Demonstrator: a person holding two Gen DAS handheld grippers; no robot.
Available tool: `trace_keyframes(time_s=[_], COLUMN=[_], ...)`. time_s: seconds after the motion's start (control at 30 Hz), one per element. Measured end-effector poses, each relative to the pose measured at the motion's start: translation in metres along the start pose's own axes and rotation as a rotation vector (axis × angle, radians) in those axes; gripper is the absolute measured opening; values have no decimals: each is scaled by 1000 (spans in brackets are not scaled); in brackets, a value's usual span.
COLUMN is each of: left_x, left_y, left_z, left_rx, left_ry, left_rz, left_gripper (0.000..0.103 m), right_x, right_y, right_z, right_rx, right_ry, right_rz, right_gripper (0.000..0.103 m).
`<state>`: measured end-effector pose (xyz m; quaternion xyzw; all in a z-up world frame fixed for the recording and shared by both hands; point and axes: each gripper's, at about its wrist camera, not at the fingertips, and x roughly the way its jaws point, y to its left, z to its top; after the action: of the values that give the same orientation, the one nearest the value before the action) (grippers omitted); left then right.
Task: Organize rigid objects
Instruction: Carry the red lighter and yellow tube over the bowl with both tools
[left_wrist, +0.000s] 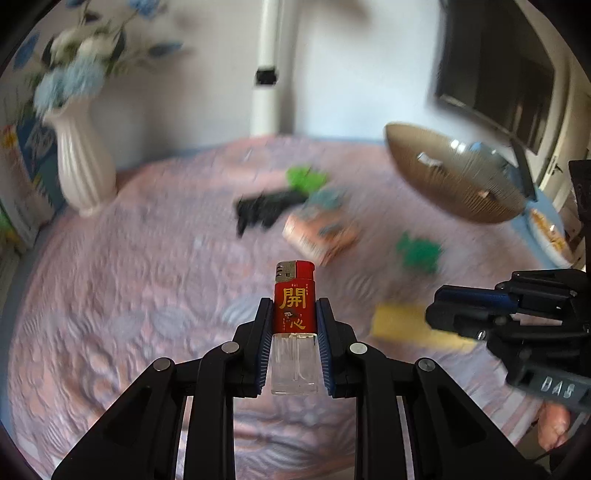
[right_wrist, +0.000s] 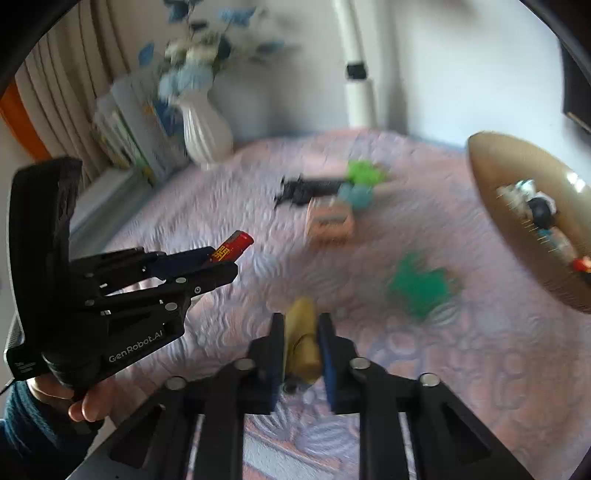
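Both handheld grippers hover over a table draped in a pink patterned cloth (left_wrist: 110, 295), each pinching a small item. Left gripper (left_wrist: 294, 325) has its blue-padded fingers (left_wrist: 264, 343) pressed against the sides of a red lighter (left_wrist: 294, 314), which stands upright between them, its clear base toward the camera and its metal-and-red cap poking out past the tips. Right gripper (right_wrist: 301, 343), off to the left gripper's right, clamps a yellow block (right_wrist: 302, 343) between its fingers, the block's far end reaching beyond the tips; motion blur hides its exact shape.

Ahead and to the right of both tools sits a wide brown bowl (right_wrist: 498, 177) with a few small things inside, too blurred to name. Far ahead and to the left stands a white ribbed vase (left_wrist: 83, 162) of blue and white flowers, with books or boxes beside it.

Between the grippers and the back wall, scattered on the cloth, lie a black toy-like object (left_wrist: 266, 208), a small pinkish carton (left_wrist: 321, 236), a light green piece (left_wrist: 306, 179) just beyond the black one, and a darker green piece (right_wrist: 421, 284) nearer the right gripper. All are smeared by blur.
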<state>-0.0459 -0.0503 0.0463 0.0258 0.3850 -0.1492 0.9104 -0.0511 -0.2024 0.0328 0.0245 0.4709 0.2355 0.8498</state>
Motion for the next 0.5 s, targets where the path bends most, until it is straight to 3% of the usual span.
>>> trace_keyframes(time_s=[0.1,0.2,0.23,0.3,0.43,0.47,0.5], left_x=[-8,-9,-8,-6,-1,0,-1], left_y=[-16,-23,-23,-22,-20,-20,-21], left_z=[21,31,31,29,24,23,23], left_rx=[47,58,52,39,15,17,25], left_ry=[-41,-55,-52,-47,-21,-18,-17], left_rz=[-1,-8,-13,-12,-6,-6,-2], left_gripper=[20,20,20,20,20,20,20], right_x=[-21,-20,-18,-10,13,19,25], right_y=[-15,-29,-33,-35,-8,-3,4], right_z=[7,7,5,-2,-21,-23,-26], right_rx=[17,5,21,38,-69,-87,-111], right_ry=[-48,-11,21,80,149,156,163], right_rz=[-25,-6,60,125,33,23,5], right_gripper=[13,16,22,55,54,49,36])
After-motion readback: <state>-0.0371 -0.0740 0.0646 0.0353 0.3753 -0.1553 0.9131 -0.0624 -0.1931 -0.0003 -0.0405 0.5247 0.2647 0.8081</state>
